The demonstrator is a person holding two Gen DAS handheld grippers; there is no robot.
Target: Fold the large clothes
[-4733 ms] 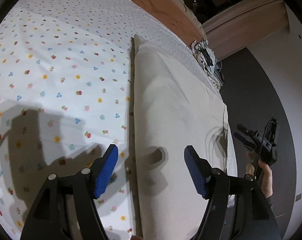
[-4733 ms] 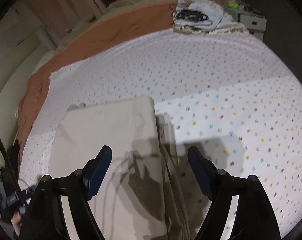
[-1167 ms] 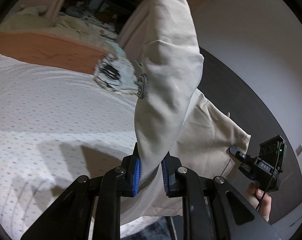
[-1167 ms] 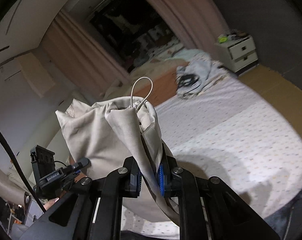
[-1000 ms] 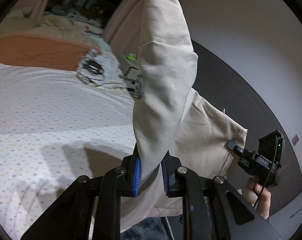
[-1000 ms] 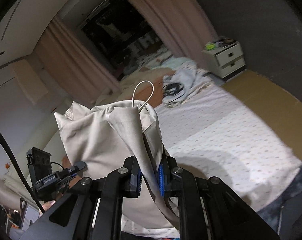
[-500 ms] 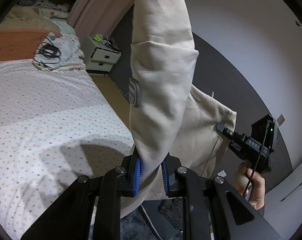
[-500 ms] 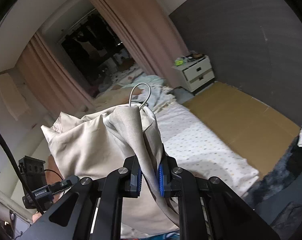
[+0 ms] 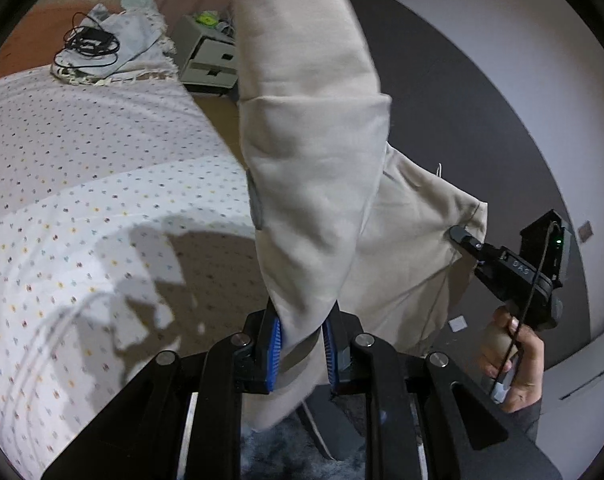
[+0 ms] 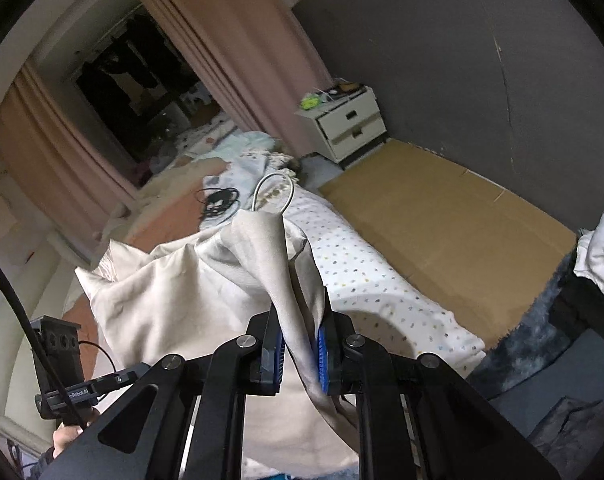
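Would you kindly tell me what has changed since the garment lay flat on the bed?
Both tongs, open then, closed on the beige garment and lifted it off the bed: left tongs, right tongs. The views have swung towards the nightstand. The cables stayed put.

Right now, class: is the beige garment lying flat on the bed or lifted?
Lifted: the beige garment hangs between both closed grippers, above the bed.
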